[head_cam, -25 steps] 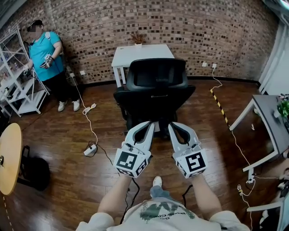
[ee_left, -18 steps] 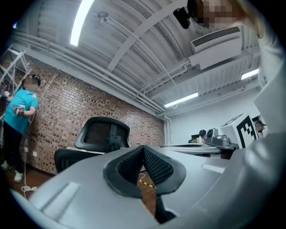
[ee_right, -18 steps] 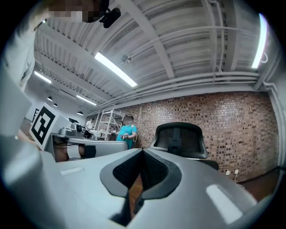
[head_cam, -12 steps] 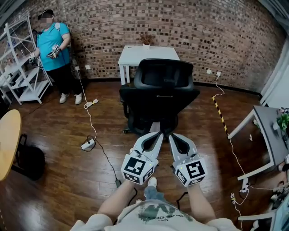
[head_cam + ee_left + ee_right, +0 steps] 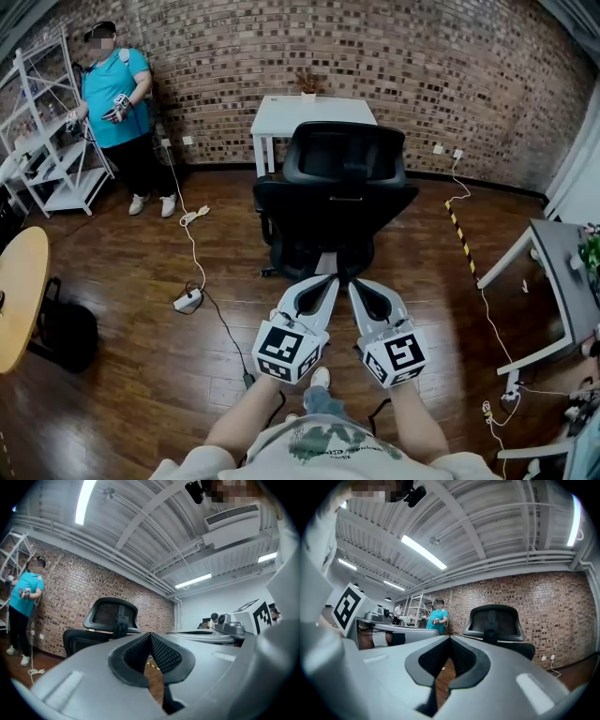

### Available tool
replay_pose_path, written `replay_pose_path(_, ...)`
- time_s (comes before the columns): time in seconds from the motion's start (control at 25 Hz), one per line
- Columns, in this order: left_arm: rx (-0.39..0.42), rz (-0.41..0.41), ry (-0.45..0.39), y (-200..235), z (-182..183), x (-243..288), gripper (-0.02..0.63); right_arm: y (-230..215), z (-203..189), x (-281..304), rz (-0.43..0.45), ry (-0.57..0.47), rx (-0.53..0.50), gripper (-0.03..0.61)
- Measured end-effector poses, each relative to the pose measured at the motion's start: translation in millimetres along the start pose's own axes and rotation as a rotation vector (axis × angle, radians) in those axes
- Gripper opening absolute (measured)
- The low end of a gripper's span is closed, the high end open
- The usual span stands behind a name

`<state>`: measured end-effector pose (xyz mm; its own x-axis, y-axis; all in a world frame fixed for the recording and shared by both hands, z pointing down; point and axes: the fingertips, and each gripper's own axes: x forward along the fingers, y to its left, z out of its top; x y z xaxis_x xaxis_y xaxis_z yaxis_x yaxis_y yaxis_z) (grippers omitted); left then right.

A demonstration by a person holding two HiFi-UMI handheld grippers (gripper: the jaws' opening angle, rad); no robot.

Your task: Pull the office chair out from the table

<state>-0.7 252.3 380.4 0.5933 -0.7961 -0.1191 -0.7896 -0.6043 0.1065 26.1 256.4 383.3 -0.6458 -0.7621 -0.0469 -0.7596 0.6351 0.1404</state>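
Note:
A black office chair (image 5: pixel 337 187) stands with its back toward me, in front of a small white table (image 5: pixel 314 112) by the brick wall. My left gripper (image 5: pixel 328 279) and right gripper (image 5: pixel 355 283) are held side by side just short of the chair's base, touching nothing. Both are shut, with nothing between the jaws. The left gripper view shows the chair (image 5: pixel 110 618) beyond the closed left gripper (image 5: pixel 150 635), to its left. In the right gripper view the chair (image 5: pixel 494 623) stands to the right of the closed right gripper (image 5: pixel 450 638).
A person in a teal shirt (image 5: pixel 112 98) stands at the back left by a white shelf rack (image 5: pixel 42 159). A cable and power strip (image 5: pixel 187 300) lie on the wooden floor. A round wooden table (image 5: pixel 19 309) and black bag (image 5: pixel 66 333) are left, a grey desk (image 5: pixel 562 272) right.
Both grippers have sunk a little and come slightly back toward me, still shut and side by side. The chair has stayed where it was by the table.

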Motion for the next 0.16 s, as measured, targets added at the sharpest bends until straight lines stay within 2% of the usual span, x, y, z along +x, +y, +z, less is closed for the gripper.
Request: replay_pose_path(0.16, 0.001, -0.009, 0.001, -3.4, -1.0, -0.6, 0.017, 1.2, -3.2, -1.8, 0.002, 0.007, 0.007, 0.0)
